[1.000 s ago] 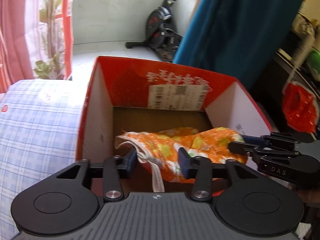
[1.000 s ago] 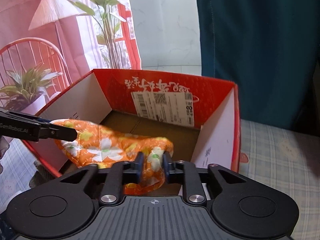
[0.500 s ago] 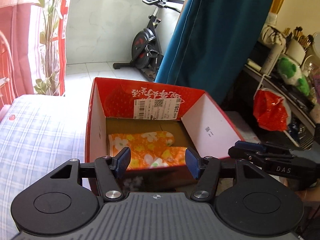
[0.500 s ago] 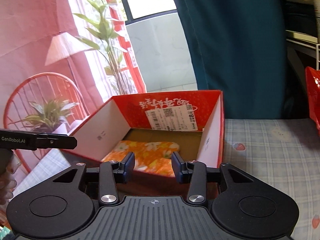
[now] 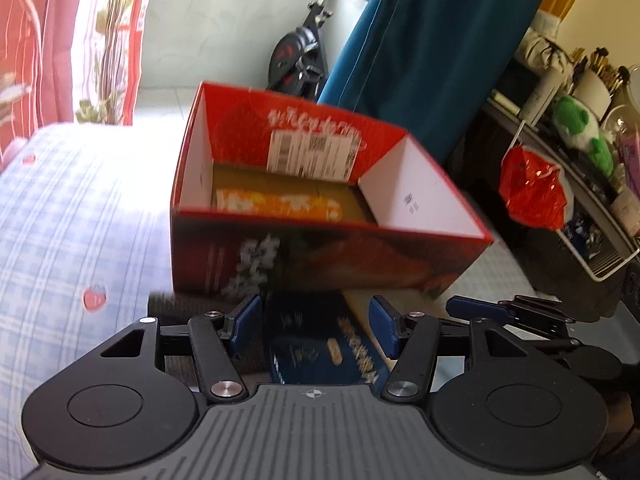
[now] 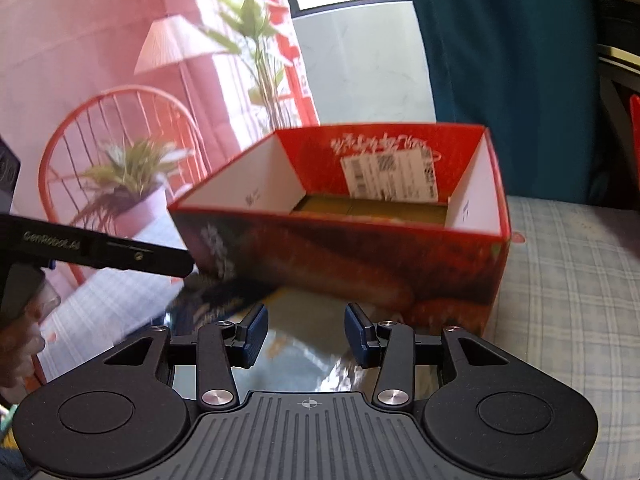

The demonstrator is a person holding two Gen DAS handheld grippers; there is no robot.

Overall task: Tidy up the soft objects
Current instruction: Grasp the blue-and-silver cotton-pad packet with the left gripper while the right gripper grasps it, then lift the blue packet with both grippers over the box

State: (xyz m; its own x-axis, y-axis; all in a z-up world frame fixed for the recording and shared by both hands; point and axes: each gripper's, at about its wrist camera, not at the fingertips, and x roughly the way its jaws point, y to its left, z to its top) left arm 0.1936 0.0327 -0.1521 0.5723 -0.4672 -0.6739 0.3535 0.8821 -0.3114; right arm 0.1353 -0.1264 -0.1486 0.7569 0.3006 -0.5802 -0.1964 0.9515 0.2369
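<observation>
An orange floral cloth (image 5: 280,206) lies folded flat on the bottom of the open red cardboard box (image 5: 320,256). In the right wrist view the box (image 6: 344,256) hides the cloth. My left gripper (image 5: 315,326) is open and empty, held back from the box's near wall, above a dark blue book (image 5: 320,344). My right gripper (image 6: 306,334) is open and empty, in front of the box over a glossy cover (image 6: 304,320). The left gripper also shows in the right wrist view (image 6: 96,250).
The box stands on a blue checked bedspread (image 5: 80,240). A rack with a red bag (image 5: 534,190) and green plush (image 5: 580,128) is at the right. A teal curtain (image 5: 432,48), exercise bike (image 5: 298,60), red chair (image 6: 120,152) and plant stand beyond.
Both grippers let go of the orange cloth, which now lies in the box. Both pulled back and away from the box, jaws open.
</observation>
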